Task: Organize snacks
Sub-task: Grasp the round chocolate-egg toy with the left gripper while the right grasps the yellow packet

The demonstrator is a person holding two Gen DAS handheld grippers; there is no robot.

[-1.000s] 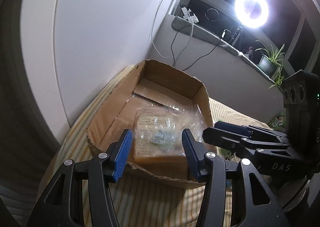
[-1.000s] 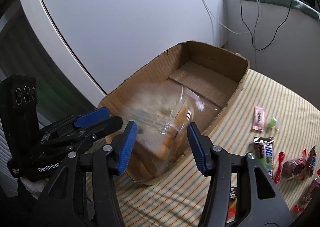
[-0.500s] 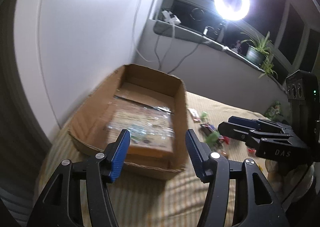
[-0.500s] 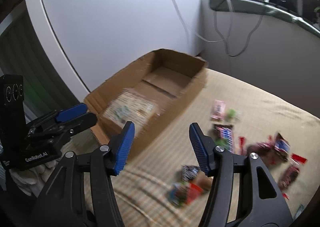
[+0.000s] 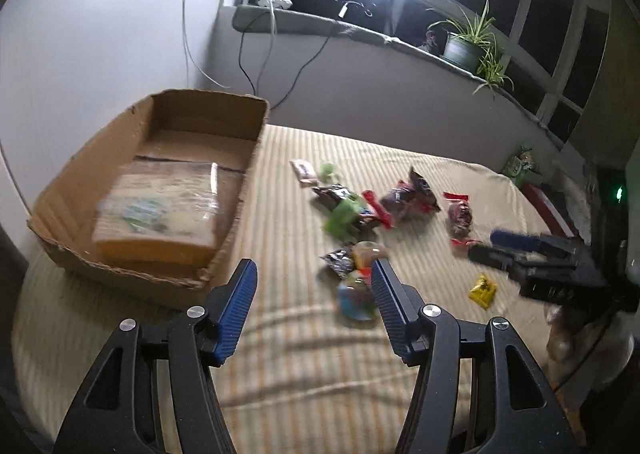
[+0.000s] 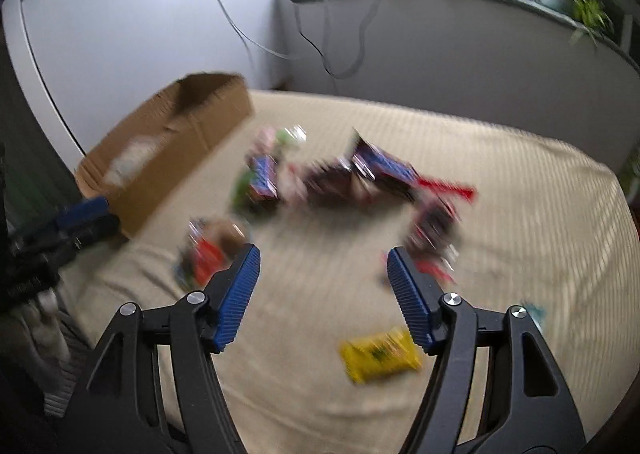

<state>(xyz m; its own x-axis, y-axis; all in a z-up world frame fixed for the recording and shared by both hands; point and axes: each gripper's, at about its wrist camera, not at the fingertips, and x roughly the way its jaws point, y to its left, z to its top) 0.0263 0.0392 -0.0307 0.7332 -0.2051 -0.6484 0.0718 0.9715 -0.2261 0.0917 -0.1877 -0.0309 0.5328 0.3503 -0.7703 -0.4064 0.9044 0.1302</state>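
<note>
Left jaws: my left gripper stands about half wide, with nothing in it. It got wider a moment ago and now it has stopped.
Right jaws: my right gripper is opening right now, and nothing is between its blue pads.
What changed: a second ago both sets of jaws were at the big clear bag of bread. Now the bag lies alone in the cardboard box, off to the left of my left jaws and farther away.
What that means: I think the bread is done. The small snacks are next.
Near my left jaws: a little pile of shiny wrappers lies just past the right pad, on the striped cloth.
Near my right jaws: a yellow packet lies under the right finger, nearer to me than the pads. Red and dark snacks lie spread out ahead. This view is blurry.
Left hand pose: it tips down at the cloth, turned away from the box.
Right hand pose: it tips down more steeply, over the snacks. The box is far off to its left.
</note>
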